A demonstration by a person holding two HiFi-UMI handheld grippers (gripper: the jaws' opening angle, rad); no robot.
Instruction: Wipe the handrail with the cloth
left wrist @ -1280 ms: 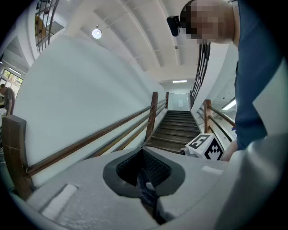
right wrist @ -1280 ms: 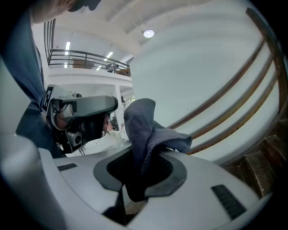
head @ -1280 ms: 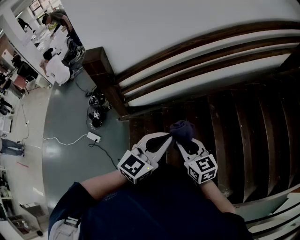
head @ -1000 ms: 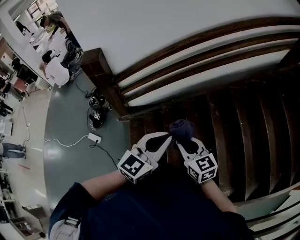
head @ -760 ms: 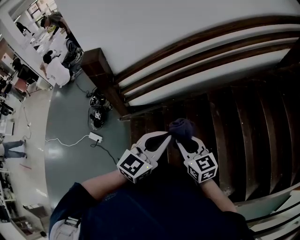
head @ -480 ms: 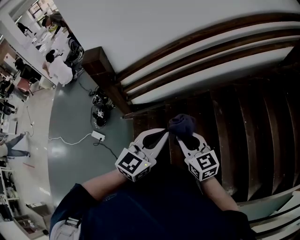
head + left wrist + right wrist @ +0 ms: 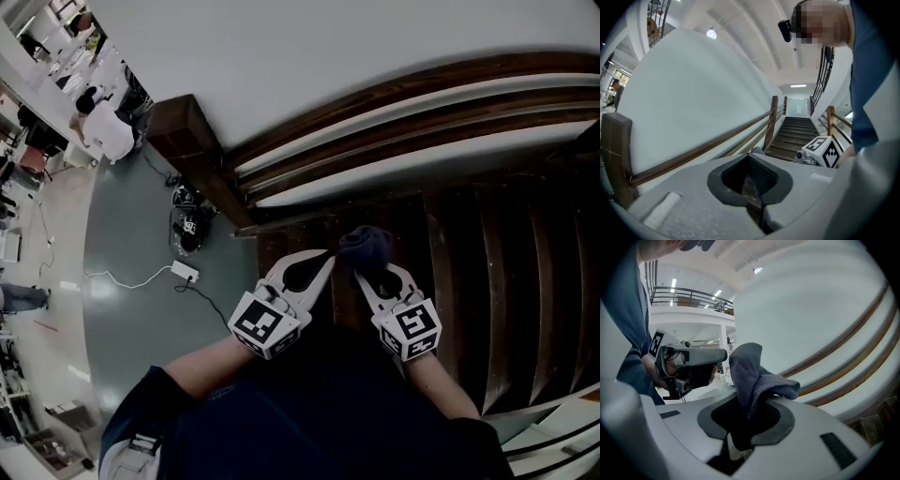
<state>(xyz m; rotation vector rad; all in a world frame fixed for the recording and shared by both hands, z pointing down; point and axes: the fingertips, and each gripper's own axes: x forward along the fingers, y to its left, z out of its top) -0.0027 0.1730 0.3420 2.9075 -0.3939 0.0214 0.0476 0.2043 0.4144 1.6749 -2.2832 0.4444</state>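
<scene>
A dark blue cloth (image 7: pixel 366 248) is bunched at the tip of my right gripper (image 7: pixel 358 269), whose jaws are shut on it; in the right gripper view the cloth (image 7: pixel 752 380) rises out of the jaws and folds to the right. My left gripper (image 7: pixel 328 260) sits just left of it, jaws shut with nothing between them (image 7: pixel 751 165). The wooden handrail (image 7: pixel 394 94) runs diagonally along the white wall above both grippers, and shows as a brown rail (image 7: pixel 708 147) in the left gripper view and as brown bands (image 7: pixel 843 341) in the right gripper view. Neither gripper touches the rail.
Dark wooden stair treads (image 7: pixel 487 262) lie below and to the right. A square newel post (image 7: pixel 187 131) ends the rail at the left. On the green floor (image 7: pixel 131 309) lie a white cable and a power strip (image 7: pixel 182 273) beside dark gear (image 7: pixel 184 225). People stand far off at the upper left.
Both grippers have shifted slightly up and left in the head view, with the cloth still held. The view itself has tilted a little; the floor area looks narrower.
</scene>
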